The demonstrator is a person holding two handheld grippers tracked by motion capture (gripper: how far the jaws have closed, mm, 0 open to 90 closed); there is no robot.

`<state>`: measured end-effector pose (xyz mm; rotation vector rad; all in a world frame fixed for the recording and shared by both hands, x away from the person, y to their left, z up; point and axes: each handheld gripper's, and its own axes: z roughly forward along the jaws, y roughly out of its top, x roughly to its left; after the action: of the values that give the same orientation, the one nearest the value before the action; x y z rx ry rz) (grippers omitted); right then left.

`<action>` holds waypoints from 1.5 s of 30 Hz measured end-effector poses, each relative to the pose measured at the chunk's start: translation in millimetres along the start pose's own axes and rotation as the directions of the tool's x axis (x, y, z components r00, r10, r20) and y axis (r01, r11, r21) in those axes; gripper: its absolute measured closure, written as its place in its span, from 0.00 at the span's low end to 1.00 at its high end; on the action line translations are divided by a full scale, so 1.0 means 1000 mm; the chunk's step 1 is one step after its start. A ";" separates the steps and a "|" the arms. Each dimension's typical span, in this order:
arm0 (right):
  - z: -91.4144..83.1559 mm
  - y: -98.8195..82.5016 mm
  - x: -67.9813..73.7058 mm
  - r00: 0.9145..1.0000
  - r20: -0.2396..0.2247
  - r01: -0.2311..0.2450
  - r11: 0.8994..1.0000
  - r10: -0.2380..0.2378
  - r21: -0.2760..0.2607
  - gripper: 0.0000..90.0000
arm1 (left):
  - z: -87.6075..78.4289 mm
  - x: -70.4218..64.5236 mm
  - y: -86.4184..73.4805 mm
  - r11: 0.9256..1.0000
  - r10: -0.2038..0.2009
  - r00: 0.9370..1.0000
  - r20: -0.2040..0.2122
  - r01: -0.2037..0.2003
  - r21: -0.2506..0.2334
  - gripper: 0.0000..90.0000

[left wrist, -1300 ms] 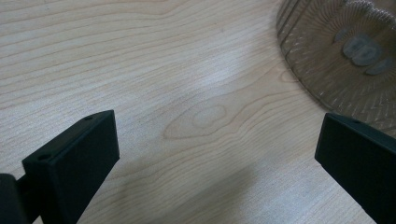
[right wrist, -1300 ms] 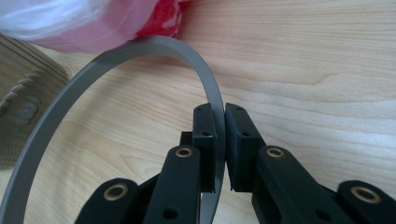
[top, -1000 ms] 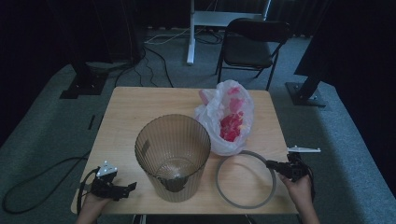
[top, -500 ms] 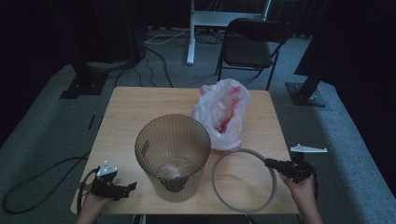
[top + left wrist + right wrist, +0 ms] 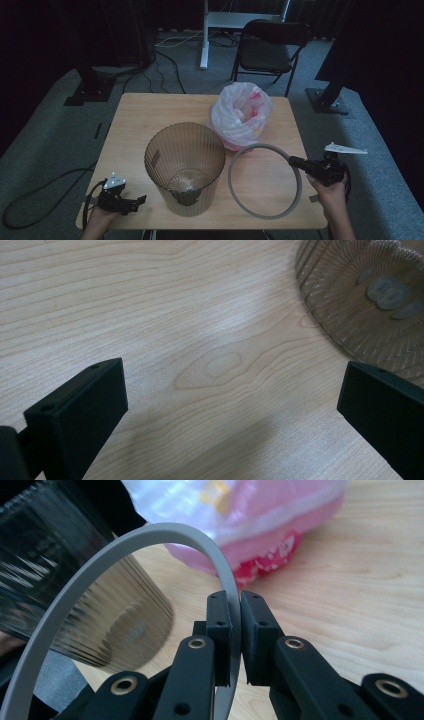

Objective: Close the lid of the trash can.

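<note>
The grey ring [image 5: 150, 537] sits pinched in the right gripper [image 5: 235, 605].

The right claw [image 5: 294, 161] is pinched nearly closed, while the left claw [image 5: 141, 199] rests with jaws spread wide.

Grey ring [image 5: 265, 181]; ribbed smoky bin [image 5: 184, 167]; pink-white bag [image 5: 241, 121]; black jaws

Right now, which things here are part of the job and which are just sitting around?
In the job:
- grey ring, clamped in the right gripper
- ribbed bin
- pink-and-white bag
- left gripper, open beside the bin

Just lying about:
- folding chair
- floor cables
- table, only the work surface
</note>
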<state>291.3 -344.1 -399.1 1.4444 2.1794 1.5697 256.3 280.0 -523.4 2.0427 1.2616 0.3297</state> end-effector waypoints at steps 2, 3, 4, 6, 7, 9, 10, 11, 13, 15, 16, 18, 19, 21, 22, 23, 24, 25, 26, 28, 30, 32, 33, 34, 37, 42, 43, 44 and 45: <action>-0.002 0.005 0.002 1.000 -0.005 0.004 1.000 -0.004 -0.012 0.93 | 0.000 0.000 0.000 1.000 0.000 1.000 0.000 0.000 -0.001 0.00; -0.003 0.007 0.003 1.000 -0.011 0.006 1.000 -0.006 -0.016 0.93 | 0.000 0.000 0.000 1.000 0.001 1.000 0.000 -0.001 -0.001 0.00; -0.004 0.010 0.003 1.000 -0.015 0.008 1.000 -0.009 -0.023 0.93 | 0.000 0.000 0.000 1.000 0.002 1.000 -0.001 -0.002 0.000 0.00; -0.006 0.016 0.004 1.000 -0.027 0.009 0.999 -0.010 -0.035 0.93 | 0.000 0.000 0.000 1.000 0.001 1.000 0.000 -0.001 0.000 0.00; -0.007 0.019 0.005 1.000 -0.027 0.011 0.999 -0.012 -0.044 0.93 | 0.000 0.000 0.000 1.000 0.002 1.000 -0.001 -0.002 -0.001 0.00; -0.008 0.026 0.008 0.999 -0.037 0.017 0.999 -0.019 -0.052 0.93 | 0.000 0.000 0.000 1.000 -0.001 1.000 0.001 0.001 -0.001 0.00; -0.009 0.030 0.009 0.999 -0.039 0.019 0.998 -0.022 -0.058 0.93 | 0.000 0.000 0.000 1.000 -0.002 1.000 0.000 0.002 -0.001 0.00; -0.009 0.034 0.011 0.999 -0.040 0.027 0.998 -0.030 -0.060 0.93 | 0.001 0.000 0.000 1.000 -0.002 1.000 0.000 0.002 -0.001 0.00; -0.011 0.042 0.014 0.998 -0.043 0.038 0.997 -0.041 -0.072 0.93 | 0.001 -0.001 0.000 1.000 0.000 1.000 0.000 0.000 0.000 0.00; -0.012 0.051 0.016 0.997 -0.063 0.040 0.996 -0.045 -0.086 0.93 | 0.001 -0.001 0.000 1.000 0.000 1.000 0.000 0.000 0.000 0.00; -0.012 0.055 0.018 0.996 -0.070 0.044 0.995 -0.051 -0.091 0.93 | 0.001 -0.001 0.000 1.000 -0.001 1.000 0.000 0.001 0.000 0.00; -0.014 0.063 0.020 0.995 -0.084 0.049 0.993 -0.058 -0.104 0.93 | 0.001 0.000 0.000 1.000 -0.002 1.000 0.001 0.002 0.000 0.00; -0.014 0.068 0.022 0.994 -0.089 0.052 0.992 -0.062 -0.111 0.93 | 0.001 0.000 0.000 1.000 -0.002 1.000 0.000 0.002 0.000 0.00; -0.015 0.076 0.026 0.993 -0.091 0.063 0.990 -0.074 -0.123 0.93 | 0.001 -0.001 0.000 1.000 -0.001 1.000 0.001 0.001 0.000 0.00; -0.016 0.080 0.028 0.992 -0.093 0.067 0.989 -0.080 -0.130 0.93 | 0.001 -0.001 0.000 1.000 -0.001 1.000 0.000 0.001 0.001 0.00; -0.015 0.085 0.030 0.992 -0.096 0.074 0.988 -0.087 -0.132 0.93 | 0.001 -0.001 0.000 1.000 -0.001 1.000 -0.001 0.001 0.002 0.00; -0.015 0.089 0.032 0.991 -0.096 0.081 0.987 -0.095 -0.137 0.93 | 0.001 -0.001 0.000 1.000 -0.002 1.000 0.001 0.002 0.003 0.00; -0.014 0.093 0.034 0.990 -0.097 0.084 0.986 -0.098 -0.141 0.93 | 0.001 -0.001 0.000 1.000 -0.002 1.000 0.003 0.002 0.002 0.00; -0.013 0.097 0.036 0.989 -0.104 0.088 0.986 -0.103 -0.142 0.93 | 0.001 -0.001 0.000 1.000 -0.001 1.000 0.002 0.001 0.004 0.00; -0.010 0.106 0.040 0.988 -0.114 0.092 0.985 -0.109 -0.145 0.93 | 0.001 -0.001 0.000 1.000 -0.001 1.000 0.003 0.001 0.003 0.00; -0.005 0.114 0.044 0.985 -0.122 0.100 0.984 -0.118 -0.148 0.93 | 0.001 -0.001 0.000 1.000 -0.002 1.000 0.003 0.002 0.003 0.00; 0.001 0.122 0.050 0.983 -0.137 0.105 0.984 -0.125 -0.147 0.93 | 0.001 0.000 0.000 1.000 -0.002 1.000 0.003 0.002 0.003 0.00; 0.004 0.126 0.053 0.981 -0.142 0.110 0.983 -0.131 -0.144 0.93 | 0.001 0.000 0.000 1.000 -0.002 1.000 0.003 0.002 0.003 0.00; 0.008 0.129 0.056 0.979 -0.147 0.117 0.983 -0.138 -0.141 0.93 | 0.001 0.000 0.000 1.000 -0.001 1.000 0.003 0.001 0.003 0.00; 0.020 0.137 0.064 0.975 -0.163 0.132 0.982 -0.153 -0.135 0.93 | 0.001 0.000 0.000 1.000 0.000 1.000 0.004 0.000 0.002 0.00; 0.035 0.146 0.071 0.969 -0.193 0.129 0.984 -0.152 -0.126 0.93 | 0.001 -0.001 0.000 1.000 -0.002 1.000 0.004 0.002 0.003 0.00; 0.039 0.149 0.074 0.968 -0.202 0.127 0.984 -0.150 -0.122 0.93 | 0.001 -0.001 0.000 1.000 0.000 1.000 0.004 0.000 0.004 0.00; 0.044 0.152 0.076 0.967 -0.207 0.129 0.985 -0.151 -0.118 0.93 | 0.001 -0.001 0.000 1.000 0.001 1.000 0.003 -0.001 0.004 0.00; 0.049 0.154 0.079 0.965 -0.214 0.131 0.985 -0.152 -0.112 0.93 | 0.001 0.000 0.000 1.000 0.002 1.000 0.003 -0.002 0.005 0.00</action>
<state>371.5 -249.5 -268.3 1.1064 2.2286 1.8334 256.4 279.3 -524.4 2.0486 1.2601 0.3250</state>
